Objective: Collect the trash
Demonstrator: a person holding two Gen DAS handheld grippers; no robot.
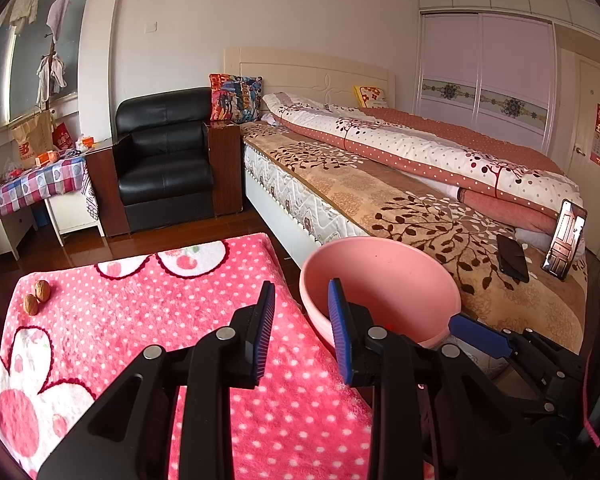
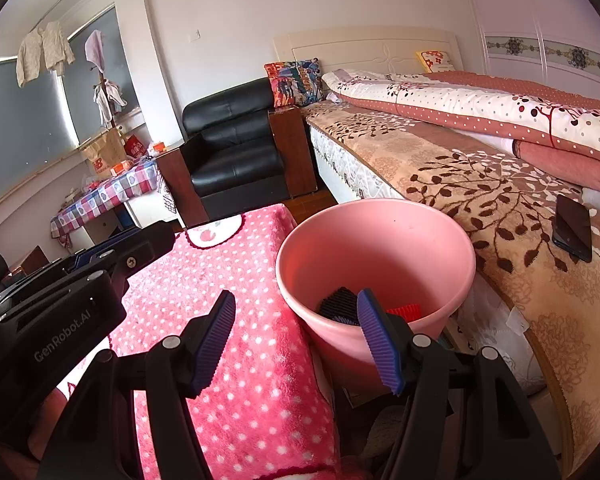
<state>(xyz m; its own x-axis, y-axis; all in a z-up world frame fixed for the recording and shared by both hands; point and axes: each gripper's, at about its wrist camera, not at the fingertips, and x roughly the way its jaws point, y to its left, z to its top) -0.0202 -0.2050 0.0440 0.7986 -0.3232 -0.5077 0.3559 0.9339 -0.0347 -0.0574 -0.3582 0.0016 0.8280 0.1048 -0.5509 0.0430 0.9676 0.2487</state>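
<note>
A pink bin (image 1: 384, 280) (image 2: 380, 248) stands between a table with a pink dotted cloth (image 1: 140, 320) (image 2: 228, 320) and the bed. A black ridged piece (image 2: 338, 304) and a red ridged piece (image 2: 405, 312) lie inside it. Two walnuts (image 1: 37, 297) lie on the cloth's far left corner. My left gripper (image 1: 302, 328) is open and empty above the cloth's right edge, beside the bin. My right gripper (image 2: 298, 340) is open and empty at the bin's near rim. The right gripper's finger (image 1: 480, 336) shows in the left wrist view.
A bed (image 1: 400, 200) with a floral blanket runs along the right. Two phones (image 1: 512, 258) (image 2: 574, 228) lie on it. A black armchair (image 1: 164, 160) and a cluttered side table (image 1: 32, 184) stand at the back. The left gripper's body (image 2: 60, 304) shows at left.
</note>
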